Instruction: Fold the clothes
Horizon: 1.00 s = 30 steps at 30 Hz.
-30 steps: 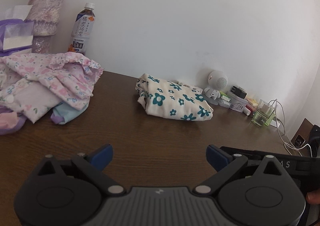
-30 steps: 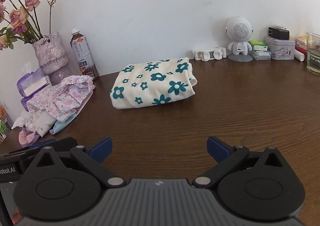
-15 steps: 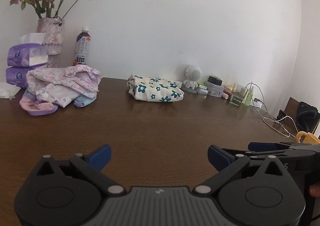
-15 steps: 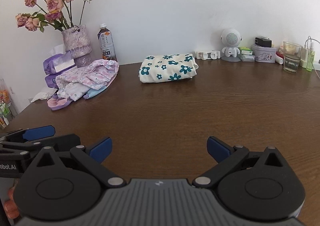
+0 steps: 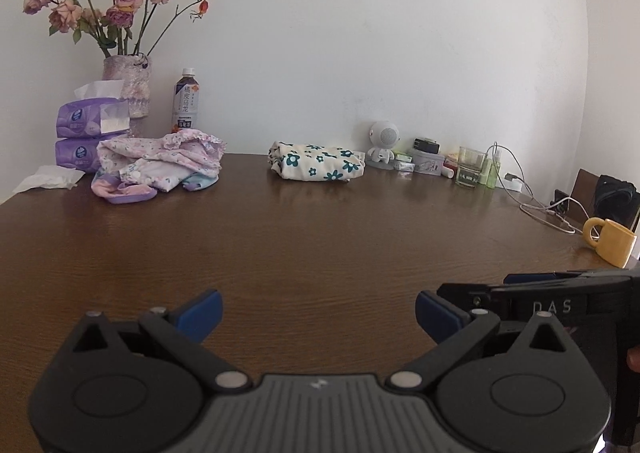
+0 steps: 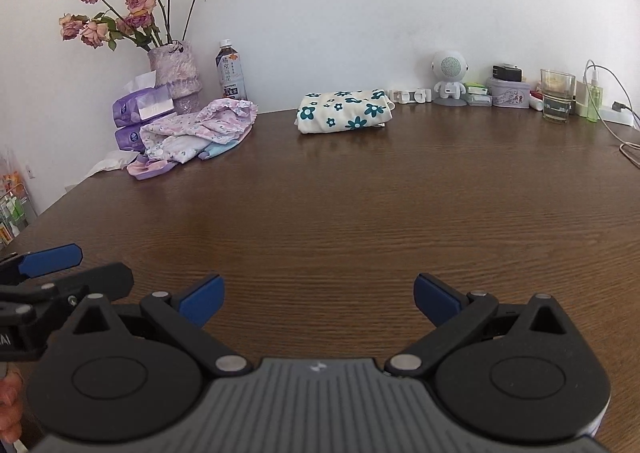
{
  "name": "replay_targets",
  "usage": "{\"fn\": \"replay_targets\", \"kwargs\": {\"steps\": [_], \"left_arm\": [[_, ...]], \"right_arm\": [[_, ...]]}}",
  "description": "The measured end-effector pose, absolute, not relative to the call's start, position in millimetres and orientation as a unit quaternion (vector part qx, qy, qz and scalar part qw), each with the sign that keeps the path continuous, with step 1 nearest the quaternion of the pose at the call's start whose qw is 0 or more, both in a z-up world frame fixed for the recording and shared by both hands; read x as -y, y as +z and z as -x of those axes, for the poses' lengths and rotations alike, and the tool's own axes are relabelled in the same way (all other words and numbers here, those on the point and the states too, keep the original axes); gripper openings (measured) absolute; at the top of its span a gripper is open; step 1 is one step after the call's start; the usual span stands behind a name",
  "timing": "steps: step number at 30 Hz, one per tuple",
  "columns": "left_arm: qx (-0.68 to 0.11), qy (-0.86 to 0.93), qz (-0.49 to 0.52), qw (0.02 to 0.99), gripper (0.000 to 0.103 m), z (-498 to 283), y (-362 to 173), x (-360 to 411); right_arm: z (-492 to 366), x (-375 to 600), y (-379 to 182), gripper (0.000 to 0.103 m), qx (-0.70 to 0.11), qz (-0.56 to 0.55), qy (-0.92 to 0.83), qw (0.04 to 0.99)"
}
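**Both grippers empty at the near edge, clothes at the far wall**

The left gripper [image 5: 316, 311] sits low over the near part of the brown worktop [image 5: 320, 237], its two blue-tipped fingers spread wide with nothing between them. The right gripper [image 6: 318, 295] is beside it, likewise spread and empty; each shows at the edge of the other's view.

Two lots of clothing lie at the far side of the worktop. One folded garment [image 5: 316, 167], cream with teal flowers, lies as a compact bundle near the wall. To its left, well apart from it, is one loose pile of pink and lilac clothes [image 5: 160, 169], unfolded and rumpled; how many pieces it holds cannot be told.

Behind the pile stand two purple tissue packs [image 5: 86, 137] stacked one on the other, one vase of dried roses [image 6: 174, 77] and one drink bottle [image 5: 185, 101]. A crumpled white tissue [image 5: 48, 179] lies left of the pile. Right of the folded garment stand one small white robot figure [image 6: 449, 79], one tin [image 6: 508, 92] and one glass [image 6: 557, 95]. One yellow mug [image 5: 610, 241] stands at the worktop's right edge.
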<state>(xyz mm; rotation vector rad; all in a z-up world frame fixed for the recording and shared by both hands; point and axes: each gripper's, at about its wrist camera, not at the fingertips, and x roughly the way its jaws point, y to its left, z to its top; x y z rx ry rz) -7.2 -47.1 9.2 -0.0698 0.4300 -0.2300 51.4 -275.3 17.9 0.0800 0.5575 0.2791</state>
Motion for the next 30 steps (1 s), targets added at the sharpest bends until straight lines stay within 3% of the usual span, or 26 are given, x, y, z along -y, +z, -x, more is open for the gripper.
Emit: {"fn": "replay_targets", "kwargs": {"steps": [30], "left_arm": [[-0.270,-0.100,0.068,0.955,0.103,-14,-1,39]], "right_arm": [[-41,271,9,0.103,-0.253,-0.040,0.116,0.960]]}}
